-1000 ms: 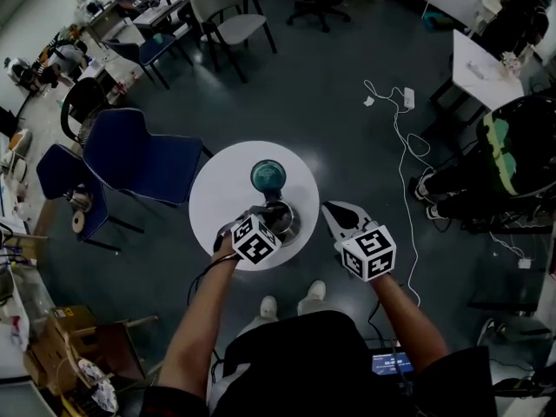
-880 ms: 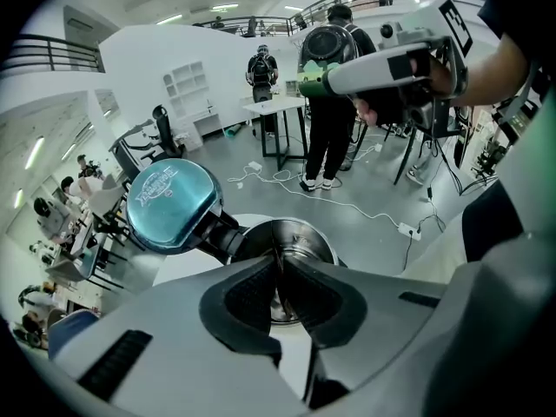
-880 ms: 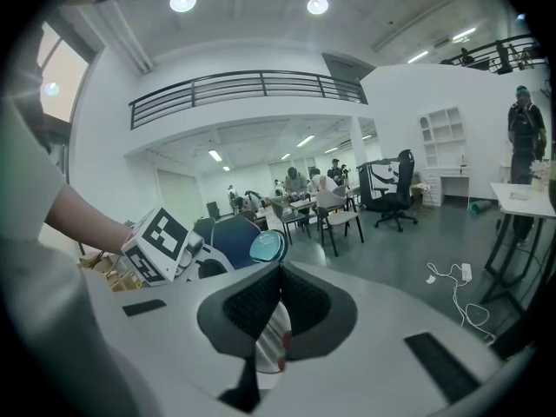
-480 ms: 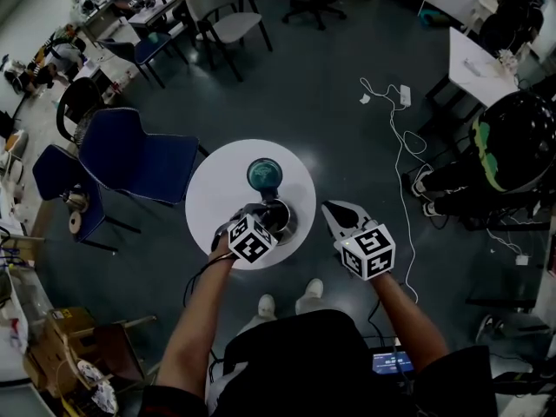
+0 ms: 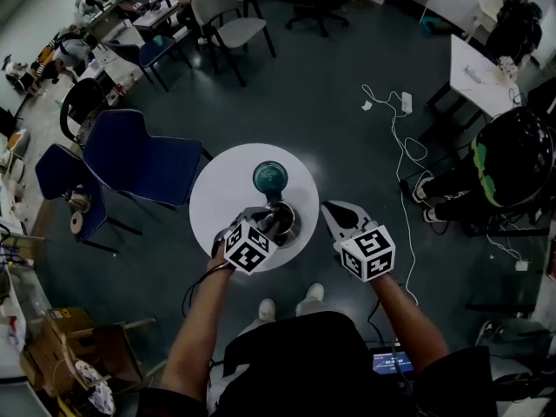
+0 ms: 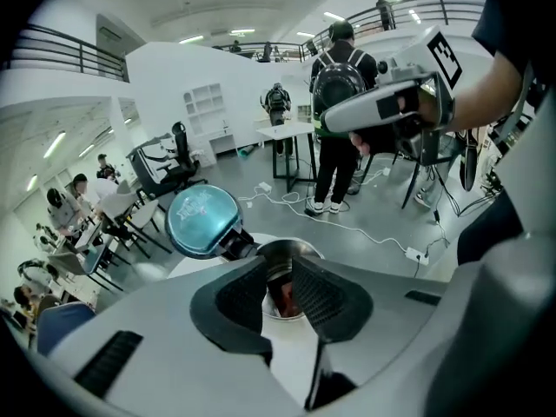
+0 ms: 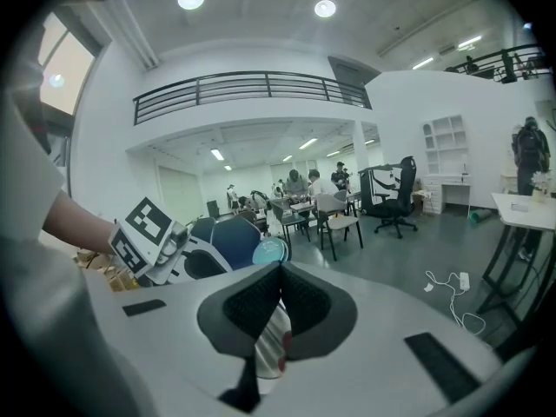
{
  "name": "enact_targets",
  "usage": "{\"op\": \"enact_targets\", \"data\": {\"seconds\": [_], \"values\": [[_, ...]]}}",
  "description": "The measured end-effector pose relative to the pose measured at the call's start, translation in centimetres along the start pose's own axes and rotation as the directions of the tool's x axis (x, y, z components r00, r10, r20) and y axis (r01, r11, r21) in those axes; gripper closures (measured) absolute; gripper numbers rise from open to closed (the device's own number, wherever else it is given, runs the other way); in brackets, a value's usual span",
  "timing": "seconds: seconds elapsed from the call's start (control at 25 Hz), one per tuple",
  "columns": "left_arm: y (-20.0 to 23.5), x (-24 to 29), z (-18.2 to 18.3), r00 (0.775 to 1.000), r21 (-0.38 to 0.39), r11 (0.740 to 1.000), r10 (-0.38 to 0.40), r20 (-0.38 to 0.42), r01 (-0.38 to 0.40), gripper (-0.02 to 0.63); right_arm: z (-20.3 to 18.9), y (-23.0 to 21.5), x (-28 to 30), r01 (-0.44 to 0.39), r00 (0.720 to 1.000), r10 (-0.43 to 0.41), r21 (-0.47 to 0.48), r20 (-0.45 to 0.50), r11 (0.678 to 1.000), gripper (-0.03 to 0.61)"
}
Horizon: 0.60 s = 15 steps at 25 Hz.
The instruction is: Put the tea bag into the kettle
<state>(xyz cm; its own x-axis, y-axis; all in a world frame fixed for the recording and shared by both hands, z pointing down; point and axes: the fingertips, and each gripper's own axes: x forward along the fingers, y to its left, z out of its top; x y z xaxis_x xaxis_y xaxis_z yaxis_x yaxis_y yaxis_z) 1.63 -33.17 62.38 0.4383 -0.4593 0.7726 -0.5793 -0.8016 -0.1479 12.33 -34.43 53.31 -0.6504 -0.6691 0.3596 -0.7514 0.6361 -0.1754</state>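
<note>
An open metal kettle (image 5: 287, 221) stands on the small round white table (image 5: 217, 207), with its teal lid (image 5: 270, 178) lying just beyond it. My left gripper (image 5: 268, 224) hovers right over the kettle's mouth. In the left gripper view its jaws (image 6: 280, 272) are closing with a gap and nothing between the pads. Through that gap a reddish tea bag (image 6: 282, 301) lies inside the kettle (image 6: 300, 248). My right gripper (image 5: 331, 208) hangs off the table's right edge, shut and empty (image 7: 280, 272); the kettle (image 7: 273, 341) shows below it.
Blue chairs (image 5: 139, 159) stand left of the table. A power strip with a white cable (image 5: 407, 100) lies on the floor to the right, near a person's legs (image 5: 486, 172) and a white desk (image 5: 482, 68). A person with a backpack (image 6: 340, 76) stands behind.
The left gripper's marker cube has drawn slightly back toward me while staying over the kettle. The right gripper has not moved.
</note>
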Motion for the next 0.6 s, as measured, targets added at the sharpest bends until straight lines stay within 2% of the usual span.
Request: {"op": "enact_targets", "data": {"seconds": [0.16, 0.32, 0.6], "values": [[0.4, -2.5, 1.6, 0.996, -0.043, 0.999, 0.013, 0.086, -0.010, 0.543, 1.3, 1.4, 0.0, -0.006, 1.000, 0.007, -0.011, 0.022, 1.000, 0.560], [1.0, -5.4, 2.6, 0.987, -0.036, 0.998, 0.052, 0.152, -0.047, 0.574, 2.9, 3.4, 0.1, -0.014, 0.999, 0.015, -0.029, 0.043, 0.999, 0.560], [1.4, -9.8, 3.0, 0.954, -0.092, 0.990, 0.127, 0.271, -0.106, 0.594, 5.3, 6.9, -0.3, -0.022, 0.995, 0.029, -0.084, 0.093, 0.996, 0.560]]}}
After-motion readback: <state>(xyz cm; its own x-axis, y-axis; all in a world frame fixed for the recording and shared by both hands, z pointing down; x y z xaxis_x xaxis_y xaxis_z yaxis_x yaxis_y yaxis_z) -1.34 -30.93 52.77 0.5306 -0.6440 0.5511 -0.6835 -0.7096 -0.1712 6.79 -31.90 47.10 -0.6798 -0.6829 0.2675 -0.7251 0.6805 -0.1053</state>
